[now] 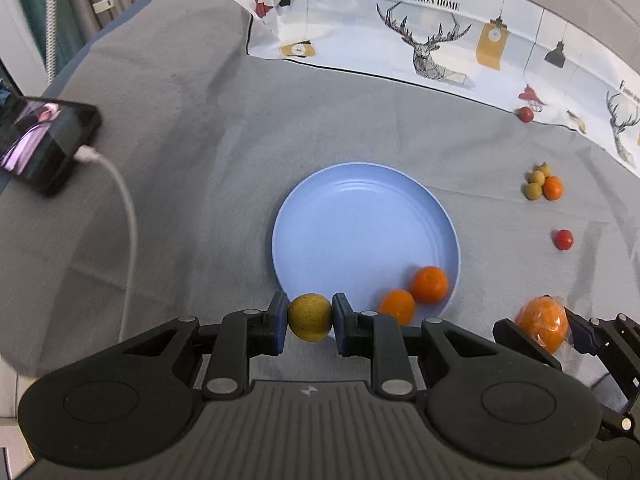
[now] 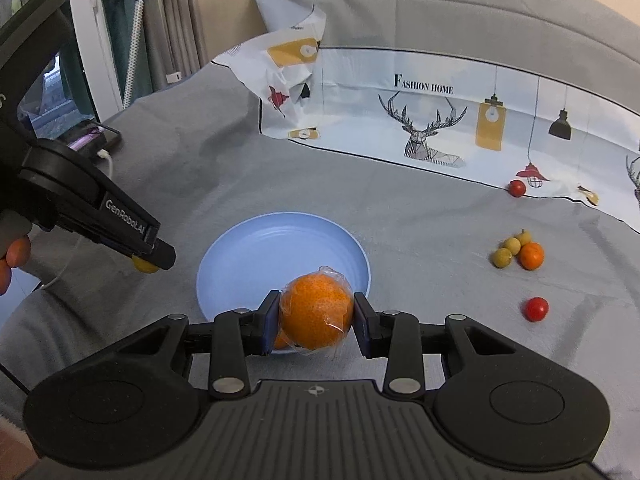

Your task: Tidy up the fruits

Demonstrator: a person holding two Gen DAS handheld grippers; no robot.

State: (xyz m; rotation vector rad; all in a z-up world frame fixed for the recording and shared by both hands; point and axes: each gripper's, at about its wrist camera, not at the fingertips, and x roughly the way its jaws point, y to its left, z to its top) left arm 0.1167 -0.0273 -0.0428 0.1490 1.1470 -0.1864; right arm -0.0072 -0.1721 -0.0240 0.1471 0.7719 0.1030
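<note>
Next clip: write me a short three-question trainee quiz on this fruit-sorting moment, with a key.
1. True or false: the round blue plate is bare.
2. What does the left tool hold?
3. The right tool grips: A) a small red tomato, B) a plastic-wrapped orange, C) nothing.

Key:
1. False: two small orange tangerines lie in it.
2. A small yellow-green round fruit.
3. B, the plastic-wrapped orange; the small red tomato lies on the grey cloth.

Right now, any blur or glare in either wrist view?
Left wrist: fisheye bends the printed cloth; the two oranges on the blue plate look motion-smeared. Right wrist: mostly sharp, plastic wrap on the wrapped orange glints slightly.
</note>
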